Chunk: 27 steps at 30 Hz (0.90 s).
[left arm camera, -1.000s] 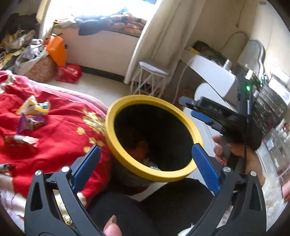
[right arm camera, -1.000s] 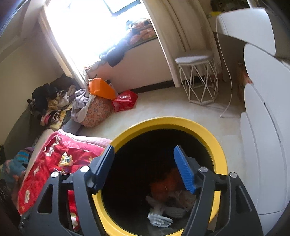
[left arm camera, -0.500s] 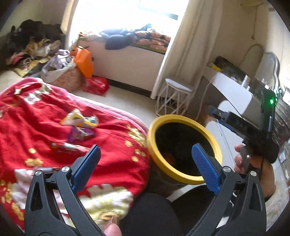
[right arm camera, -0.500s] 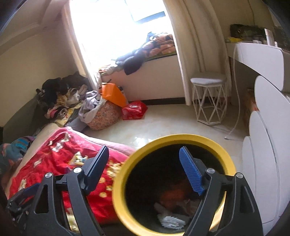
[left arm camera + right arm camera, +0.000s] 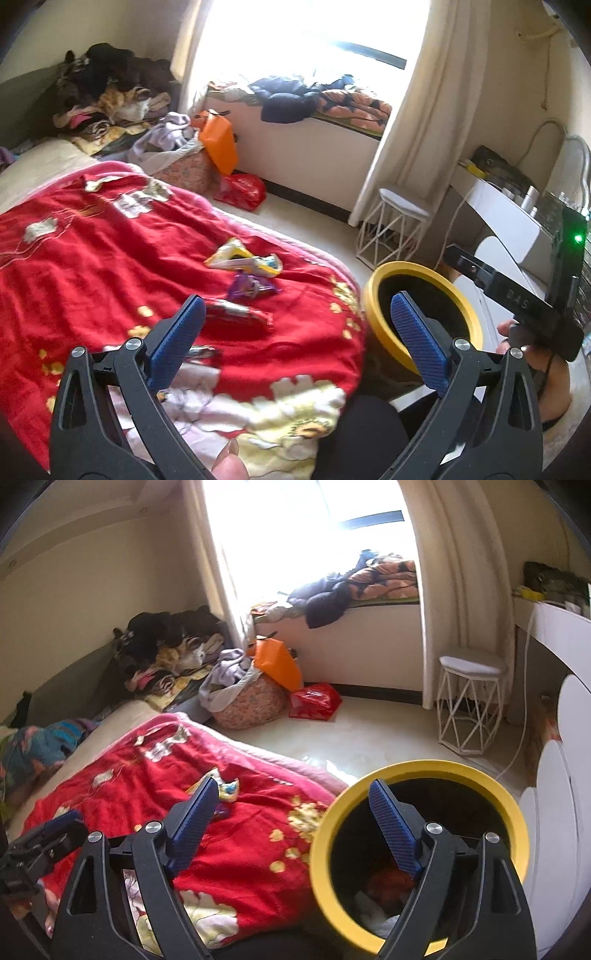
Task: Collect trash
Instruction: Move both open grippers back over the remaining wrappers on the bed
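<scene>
Red blanket (image 5: 92, 258): spread over the bed, wrappers lying on it.
Wrappers: yellow wrapper (image 5: 243, 261), purple wrapper (image 5: 251, 287) just beside it, dark red wrapper (image 5: 236, 314) nearer the camera.
Yellow-rimmed bin (image 5: 417, 849): on the floor beside the bed, trash inside.
Left gripper (image 5: 295, 332): jaws spread, nothing between them, above the blanket.
Right gripper (image 5: 291, 827): jaws opening, nothing between them.

Blanket's (image 5: 295, 406) near edge blurred; bin (image 5: 509, 812) contents too dim.

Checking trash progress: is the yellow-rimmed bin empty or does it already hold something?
Not empty. The right wrist view shows orange and white scraps at the bottom of the yellow-rimmed bin.
</scene>
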{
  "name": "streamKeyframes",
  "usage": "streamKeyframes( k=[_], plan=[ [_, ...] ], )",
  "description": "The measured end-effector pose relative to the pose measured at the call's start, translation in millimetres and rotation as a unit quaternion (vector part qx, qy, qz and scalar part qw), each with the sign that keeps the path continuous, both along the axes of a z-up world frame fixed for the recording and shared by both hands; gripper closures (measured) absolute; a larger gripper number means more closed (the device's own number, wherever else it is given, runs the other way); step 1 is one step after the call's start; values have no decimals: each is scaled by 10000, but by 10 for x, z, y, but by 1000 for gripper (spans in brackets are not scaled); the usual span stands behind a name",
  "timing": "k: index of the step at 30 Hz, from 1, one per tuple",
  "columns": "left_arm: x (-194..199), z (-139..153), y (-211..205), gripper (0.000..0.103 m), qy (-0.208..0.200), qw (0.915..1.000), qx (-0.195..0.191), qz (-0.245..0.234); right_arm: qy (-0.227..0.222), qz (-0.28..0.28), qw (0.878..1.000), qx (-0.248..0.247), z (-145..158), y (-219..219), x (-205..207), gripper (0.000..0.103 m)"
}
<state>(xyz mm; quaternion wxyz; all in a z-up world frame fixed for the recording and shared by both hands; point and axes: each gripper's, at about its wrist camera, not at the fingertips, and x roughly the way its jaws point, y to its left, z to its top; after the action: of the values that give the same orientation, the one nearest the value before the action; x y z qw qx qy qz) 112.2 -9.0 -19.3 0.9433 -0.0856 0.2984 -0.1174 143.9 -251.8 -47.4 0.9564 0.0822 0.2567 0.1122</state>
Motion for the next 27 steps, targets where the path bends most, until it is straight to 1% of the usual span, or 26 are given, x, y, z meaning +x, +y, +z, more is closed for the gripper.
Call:
streamKeyframes(
  k=[5,11,16,20,24,27],
  plan=[
    [-27,7,245,11,-21,9996,-102,252,18,224,9997,-100,4,231,-1,22],
    [-52,26,445,11,-39,9987,-190,462,39,436,9989,-194,2,424,-12,20],
    [-135,13,622,11,-79,9978,-120,647,64,641,9977,-228,-4,594,-6,20],
    [-197,-28,793,11,1,9960,-101,884,92,787,9964,-297,-22,712,-6,20],
    [-251,-39,960,11,-7,9940,-94,1088,119,904,9951,-374,-20,840,13,19],
    [-277,-57,1057,11,29,9924,-91,1226,153,997,9943,-355,-20,921,41,19]
  ],
)
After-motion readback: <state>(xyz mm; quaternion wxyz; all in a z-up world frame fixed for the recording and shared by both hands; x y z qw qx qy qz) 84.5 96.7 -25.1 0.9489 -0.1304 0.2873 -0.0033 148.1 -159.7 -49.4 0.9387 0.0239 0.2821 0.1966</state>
